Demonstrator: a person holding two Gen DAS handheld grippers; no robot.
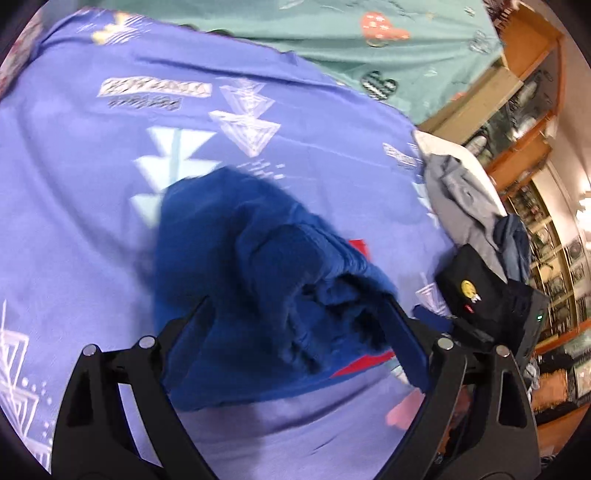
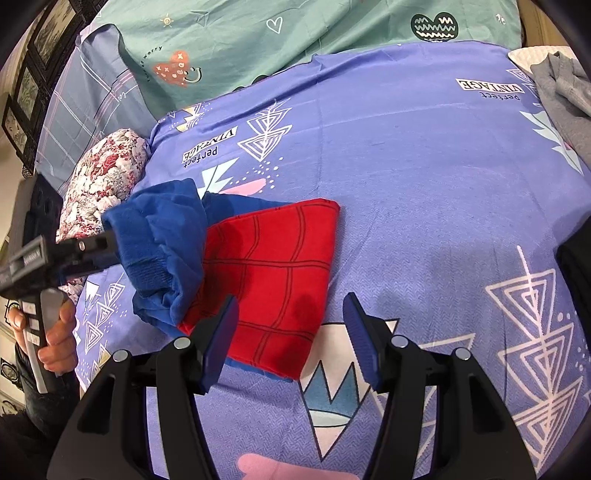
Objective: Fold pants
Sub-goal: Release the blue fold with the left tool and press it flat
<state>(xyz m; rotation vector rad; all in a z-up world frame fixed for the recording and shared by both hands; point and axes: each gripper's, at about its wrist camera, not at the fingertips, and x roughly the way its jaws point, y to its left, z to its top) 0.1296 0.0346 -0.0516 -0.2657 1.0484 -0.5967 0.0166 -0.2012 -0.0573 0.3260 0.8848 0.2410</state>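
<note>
Blue-and-red pants [image 2: 273,273] and seemingly grey clothing [image 2: 565,96] lie on the purple-sheeted bed [image 2: 424,177]

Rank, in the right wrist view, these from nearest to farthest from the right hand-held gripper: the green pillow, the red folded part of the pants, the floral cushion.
From the right hand-held gripper:
1. Red folded part of the pants, just ahead, slightly left.
2. Floral cushion, farther off at the left.
3. Green pillow, farthest, across the top.

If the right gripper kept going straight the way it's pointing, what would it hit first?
Most likely the red panel of the pants, lying flat on the purple bedsheet. The right gripper is open and aimed at the panel's near right edge; depth is unclear, so it might touch the sheet alongside.
</note>
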